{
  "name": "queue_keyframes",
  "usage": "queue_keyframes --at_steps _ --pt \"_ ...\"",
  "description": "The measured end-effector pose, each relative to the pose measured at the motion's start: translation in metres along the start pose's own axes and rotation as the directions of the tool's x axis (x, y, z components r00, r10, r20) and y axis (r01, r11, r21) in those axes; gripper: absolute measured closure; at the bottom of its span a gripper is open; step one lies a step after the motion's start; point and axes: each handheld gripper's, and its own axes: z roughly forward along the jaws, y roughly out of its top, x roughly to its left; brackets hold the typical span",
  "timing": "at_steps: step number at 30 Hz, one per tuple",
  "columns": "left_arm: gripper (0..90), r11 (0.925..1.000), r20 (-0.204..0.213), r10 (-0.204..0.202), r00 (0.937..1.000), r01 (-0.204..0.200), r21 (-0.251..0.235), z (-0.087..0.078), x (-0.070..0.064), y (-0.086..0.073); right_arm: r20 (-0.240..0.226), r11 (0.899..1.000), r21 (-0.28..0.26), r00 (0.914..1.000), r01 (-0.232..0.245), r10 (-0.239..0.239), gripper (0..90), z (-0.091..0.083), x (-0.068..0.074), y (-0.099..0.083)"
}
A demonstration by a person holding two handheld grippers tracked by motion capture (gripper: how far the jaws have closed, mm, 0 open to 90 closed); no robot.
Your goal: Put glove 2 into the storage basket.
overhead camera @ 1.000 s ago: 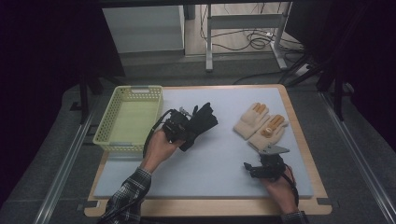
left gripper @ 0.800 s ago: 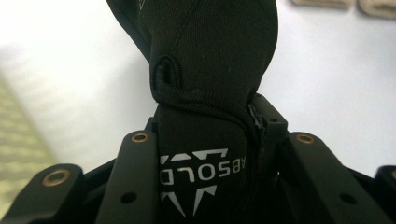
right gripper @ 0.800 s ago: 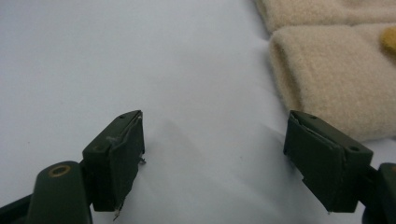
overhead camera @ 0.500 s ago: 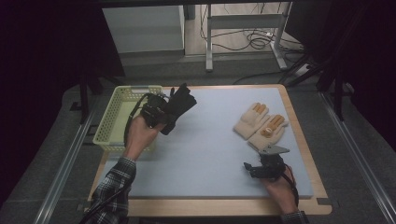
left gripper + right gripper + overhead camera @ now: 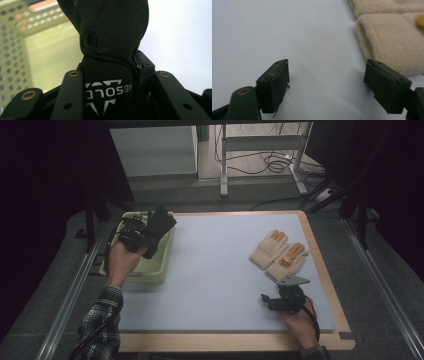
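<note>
A pair of tan knitted gloves with orange fingertips [image 5: 278, 254] lay side by side near the right edge of the pale blue mat [image 5: 215, 270], which covered most of the wooden surface [image 5: 320, 245]. Beyond the far edge stood a white cabinet [image 5: 152, 152], a metal frame leg [image 5: 223, 160] and loose black cables on the floor [image 5: 270, 165].

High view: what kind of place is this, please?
Probably a lab or workshop set up for recording: a padded work table ringed by dark curtains, with metal frame legs and loose cables on the floor behind.
</note>
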Motion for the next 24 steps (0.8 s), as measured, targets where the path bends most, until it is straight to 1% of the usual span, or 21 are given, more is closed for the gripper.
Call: queue_keyframes --at_steps 3,6,8,9,10,11,12,17,21,24 --pt "60.5 0.9991 -0.027 -0.035 0.9990 0.036 0.024 0.005 0.017 -0.007 0.000 1.000 0.000 1.0000 0.000 0.000 20.1 0.000 0.000 0.000" --pt "60.2 0.9965 -0.048 -0.069 0.9965 0.071 0.044 0.011 0.032 -0.014 0.000 1.000 0.000 1.0000 0.000 0.000 20.2 0.000 0.000 0.000" --pt "60.1 0.9943 -0.061 -0.084 0.9946 0.088 0.061 0.014 0.041 -0.018 0.000 1.000 -0.001 1.0000 0.000 0.000 20.2 0.000 0.000 0.000" --pt "60.0 0.9937 -0.066 -0.085 0.9942 0.090 0.067 0.017 0.045 -0.020 0.000 1.000 0.000 1.0000 0.000 0.000 20.2 0.000 0.000 0.000" --pt "60.0 0.9918 -0.070 -0.099 0.9926 0.105 0.073 0.019 0.048 -0.021 0.000 1.000 -0.001 1.0000 0.000 0.000 20.2 0.000 0.000 0.000" --pt "59.9 0.9907 -0.076 -0.104 0.9917 0.110 0.080 0.021 0.052 -0.023 0.000 1.000 0.000 1.0000 0.000 0.000 20.1 0.000 0.000 0.000" --pt "59.9 0.9888 -0.081 -0.112 0.9904 0.119 0.089 0.024 0.054 -0.024 0.000 1.000 -0.001 1.0000 0.000 0.000 20.1 0.000 0.000 0.000" --pt "59.5 0.9786 -0.111 -0.128 0.9855 0.144 0.147 0.040 0.063 -0.028 0.000 1.000 -0.001 1.0000 -0.001 0.001 20.1 0.000 0.000 0.000" --pt "58.9 0.9687 -0.125 -0.136 0.9827 0.159 0.191 0.050 0.067 -0.026 0.000 1.000 -0.001 1.0000 -0.001 0.001 20.1 0.000 0.000 0.000" --pt "58.2 0.9630 -0.138 -0.134 0.9813 0.162 0.215 0.057 0.069 -0.023 0.000 1.000 -0.001 1.0000 -0.001 0.001 20.1 0.000 0.000 0.000"
